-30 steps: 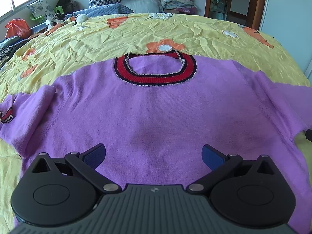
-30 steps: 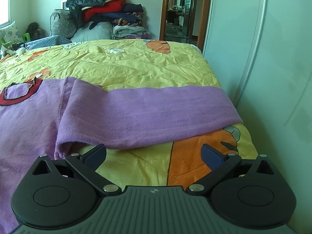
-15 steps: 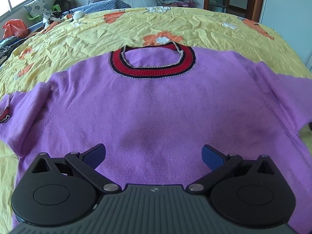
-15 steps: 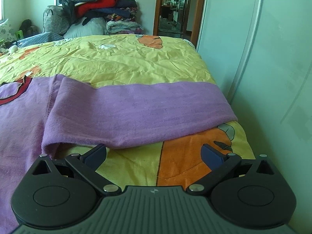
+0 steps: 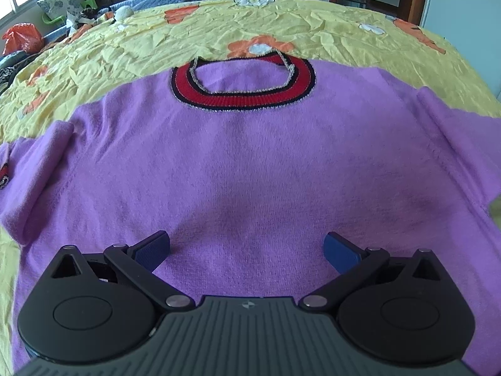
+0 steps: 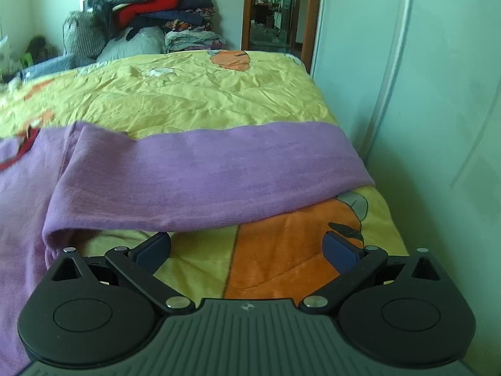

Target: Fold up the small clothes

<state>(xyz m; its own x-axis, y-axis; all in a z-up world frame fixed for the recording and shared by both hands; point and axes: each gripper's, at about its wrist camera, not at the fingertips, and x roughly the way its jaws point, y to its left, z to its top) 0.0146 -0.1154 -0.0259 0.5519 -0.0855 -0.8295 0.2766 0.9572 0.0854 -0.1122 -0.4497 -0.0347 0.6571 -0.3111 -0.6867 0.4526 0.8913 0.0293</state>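
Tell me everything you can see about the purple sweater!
The sweater is a soft-looking purple knit with a round red collar edged in dark and silvery trim. It lies flat, collar away from the cameras, on the yellow flowered bedspread. One sleeve stretches straight out to the bed's edge; the other looks folded back, showing a red cuff. Both open tools hang near it, gripping nothing.

Left hand-held gripper spread above purple sweater.

sweater: 1 | tongs: 2 | bedspread: 1
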